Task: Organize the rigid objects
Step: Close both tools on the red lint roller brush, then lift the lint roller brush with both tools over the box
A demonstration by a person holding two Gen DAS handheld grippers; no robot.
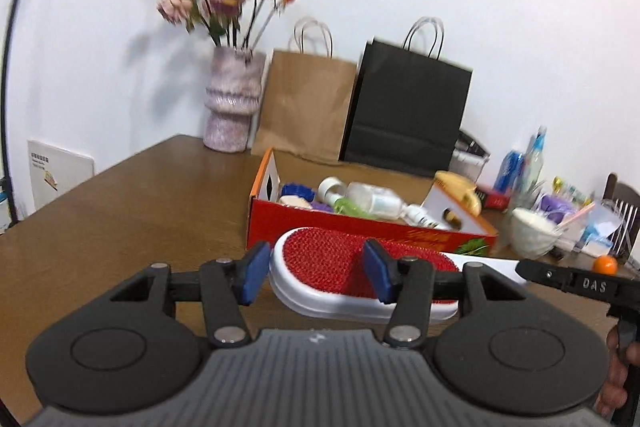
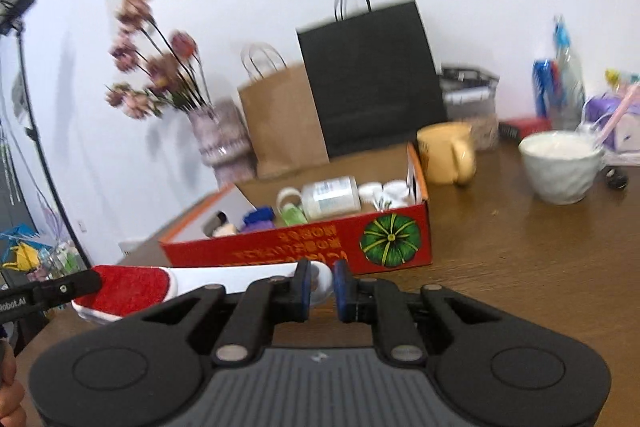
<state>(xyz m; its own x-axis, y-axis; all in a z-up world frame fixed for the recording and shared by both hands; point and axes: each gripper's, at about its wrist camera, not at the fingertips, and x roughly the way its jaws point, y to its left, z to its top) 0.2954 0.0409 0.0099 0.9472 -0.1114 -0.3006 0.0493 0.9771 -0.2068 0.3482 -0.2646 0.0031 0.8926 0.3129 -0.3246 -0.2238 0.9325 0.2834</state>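
A white lint brush [image 1: 328, 259] with a red pad hangs just in front of the open red cardboard box [image 1: 360, 227]. My left gripper [image 1: 316, 277] straddles the brush's rounded head: the left pad sits at the tip and the right pad overlaps the red face. Whether they press on it I cannot tell. My right gripper [image 2: 322, 287] is shut on the handle end of the lint brush [image 2: 240, 275]. One of the left fingers [image 2: 60, 289] reaches the red head from the left. The box [image 2: 280, 247] holds bottles and small items.
On the brown table [image 1: 140, 207], behind the box, stand a vase of flowers [image 1: 232, 99], a brown paper bag [image 1: 308, 103] and a black bag [image 1: 408, 111]. A yellow mug [image 2: 446, 153], a white bowl [image 2: 560, 167], an orange [image 1: 605, 264] and clutter sit to the right.
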